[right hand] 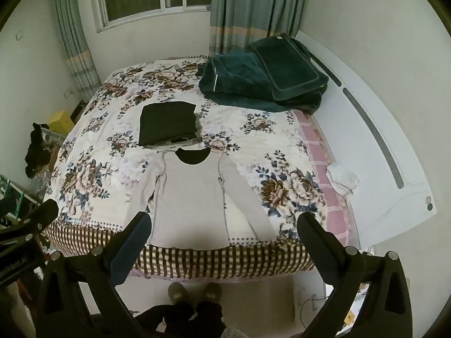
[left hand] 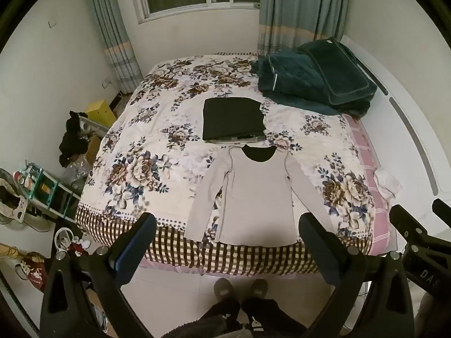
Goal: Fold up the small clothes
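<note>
Both grippers held wide and empty above the bed edge, shirt spread out for folding

The left gripper and the right gripper are kept fully apart with nothing between the jaws, probably so that the sleeves can be taken first. The light long-sleeved shirt is laid flat in the lower centre of the frame, hem at the near edge of the floral bed. Just above its collar a dark folded garment is placed, apparently a finished piece put aside
</note>
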Tool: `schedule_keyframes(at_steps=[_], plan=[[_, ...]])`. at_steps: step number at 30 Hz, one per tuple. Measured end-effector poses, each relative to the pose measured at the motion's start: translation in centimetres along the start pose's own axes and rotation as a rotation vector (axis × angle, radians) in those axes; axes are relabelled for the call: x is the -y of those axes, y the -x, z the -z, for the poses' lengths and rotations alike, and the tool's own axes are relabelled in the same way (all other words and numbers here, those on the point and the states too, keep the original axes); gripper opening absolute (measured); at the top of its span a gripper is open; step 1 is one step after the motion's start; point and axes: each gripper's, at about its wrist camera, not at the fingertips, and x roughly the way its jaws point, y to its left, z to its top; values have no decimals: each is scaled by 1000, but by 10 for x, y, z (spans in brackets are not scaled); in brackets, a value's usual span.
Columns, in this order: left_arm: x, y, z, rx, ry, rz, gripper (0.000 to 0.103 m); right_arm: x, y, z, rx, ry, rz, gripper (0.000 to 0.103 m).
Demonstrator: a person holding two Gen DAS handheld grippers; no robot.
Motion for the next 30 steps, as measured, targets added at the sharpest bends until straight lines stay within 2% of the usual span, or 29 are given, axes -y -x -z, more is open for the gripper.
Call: schedule_keyframes(at_steps=[30], plan=[[1,0,0,3,6,-2,103,-1,-2,-5,-1,5,5,103]])
